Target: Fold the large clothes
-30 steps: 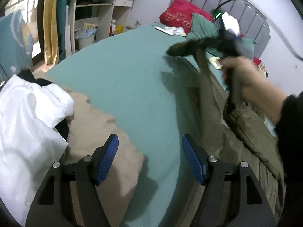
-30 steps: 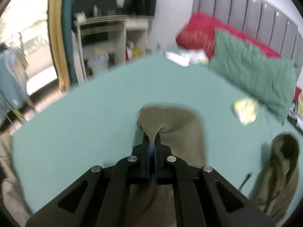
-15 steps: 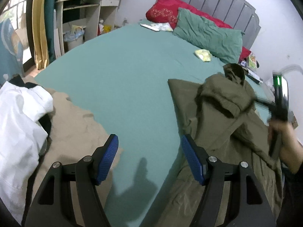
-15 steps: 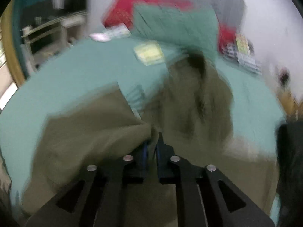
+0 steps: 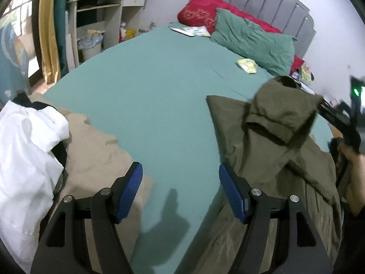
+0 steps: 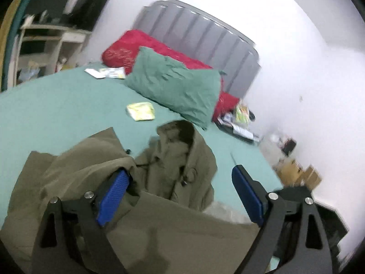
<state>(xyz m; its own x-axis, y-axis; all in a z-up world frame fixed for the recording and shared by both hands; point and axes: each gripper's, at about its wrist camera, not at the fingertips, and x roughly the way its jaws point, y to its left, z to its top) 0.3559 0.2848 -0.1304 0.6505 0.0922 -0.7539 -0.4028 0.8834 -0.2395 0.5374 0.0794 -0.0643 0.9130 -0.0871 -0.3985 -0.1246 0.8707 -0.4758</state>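
Jaws of right gripper (image 6: 180, 194) opening wide, olive jacket (image 6: 168, 173) fabric draped by one pad, not clamped. Left gripper (image 5: 180, 189) jaws wide, nothing between, just left of jacket. Jacket lies crumpled on bed (image 5: 148, 86), below green pillow (image 6: 175, 86).

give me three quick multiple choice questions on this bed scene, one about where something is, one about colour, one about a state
1. Where does the small yellow packet lie?
A. on the sheet in front of the green pillow
B. on top of the jacket
C. on the white garment

2. What colour is the jacket?
A. red
B. olive
C. white

3. How is the left gripper?
A. shut on the jacket
B. shut on the white garment
C. open, holding nothing

Answers: 1 A, the yellow packet sits on the sheet by the green pillow. 2 B, the jacket is olive. 3 C, the left gripper has only sheet between its spread fingers.
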